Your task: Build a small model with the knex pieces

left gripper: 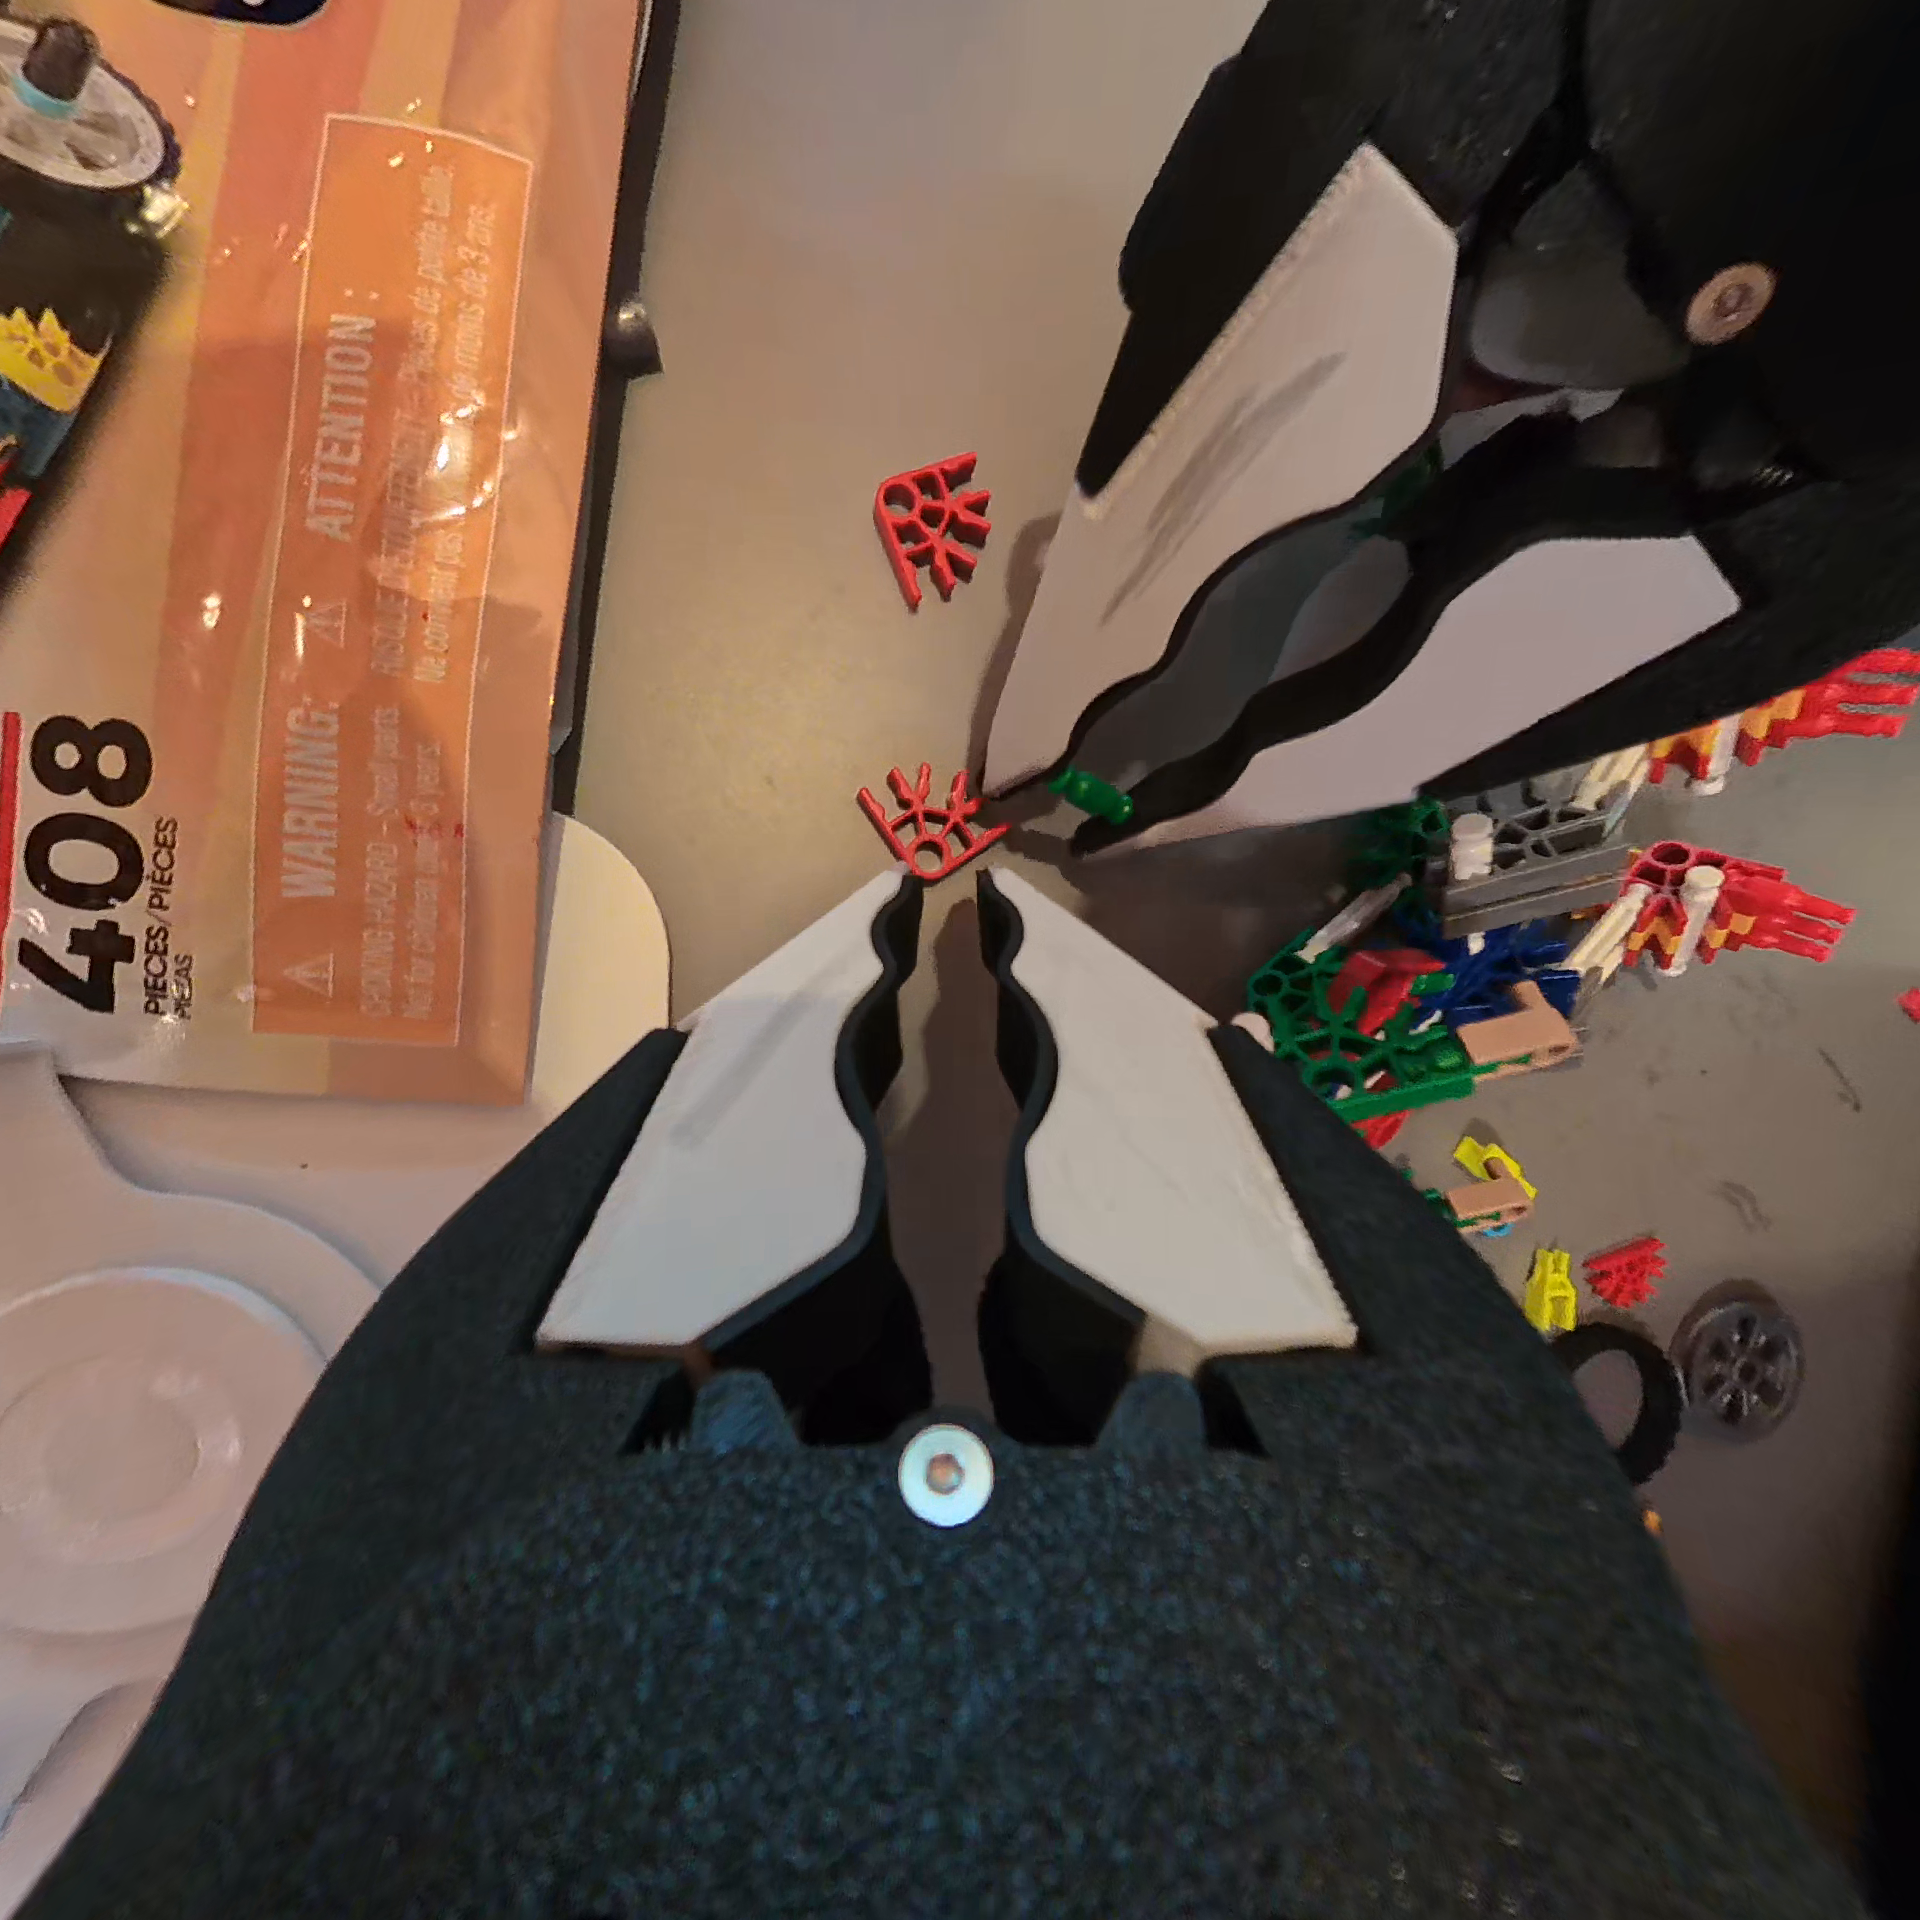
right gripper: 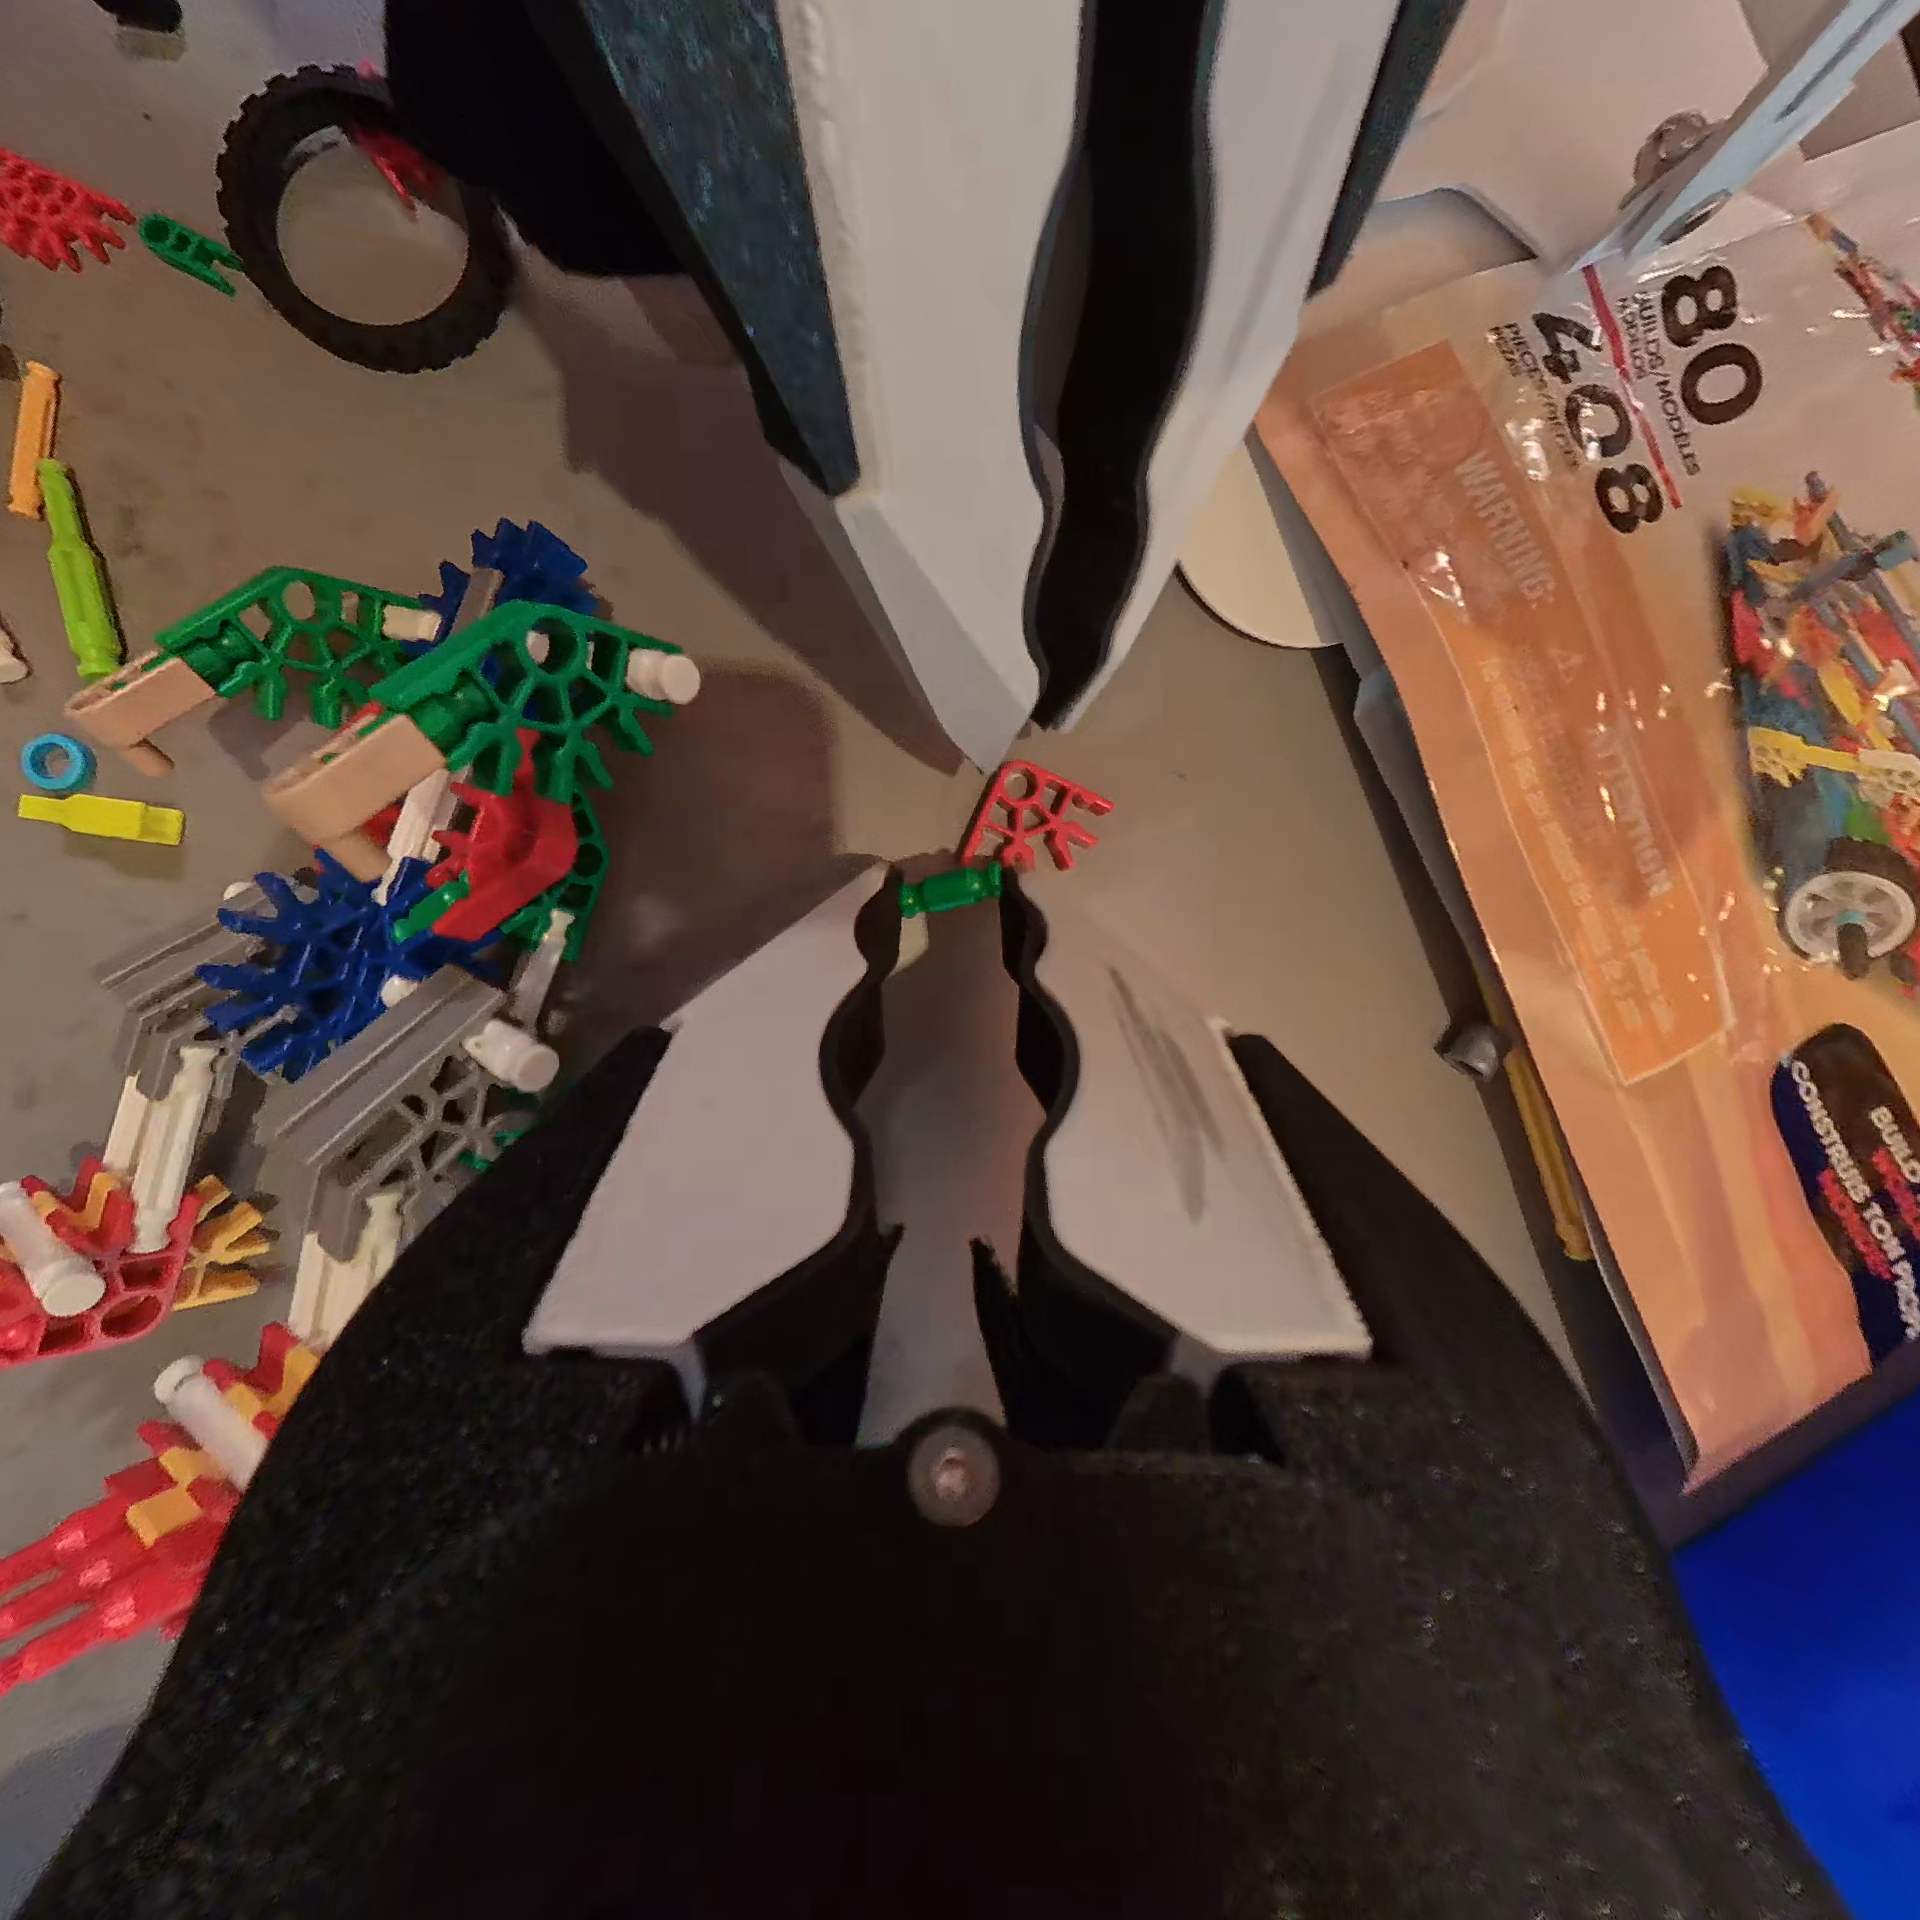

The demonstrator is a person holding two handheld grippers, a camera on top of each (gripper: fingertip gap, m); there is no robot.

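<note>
Right hand-held gripper point(right gripper: 948, 894) clamps a short green rod point(right gripper: 951, 890) touching the red connector point(right gripper: 1034, 821) on the counter point(right gripper: 1226, 831); left hand-held gripper point(left gripper: 945, 881), slightly parted, empty, just beside it.

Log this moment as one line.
left gripper: open, tips at red connector | right gripper: shut on green rod | rod touches connector

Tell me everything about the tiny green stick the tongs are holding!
The tiny green rod looks like shiny hard plastic, short, with a knobbed end on each side. It lies crosswise between the tips of the right tongs, which pinch it by its ends just above the grey table. One end sits right beside, maybe touching, a red fan-shaped connector lying flat on the table. The left tongs sit close by, slightly open and empty.
</note>
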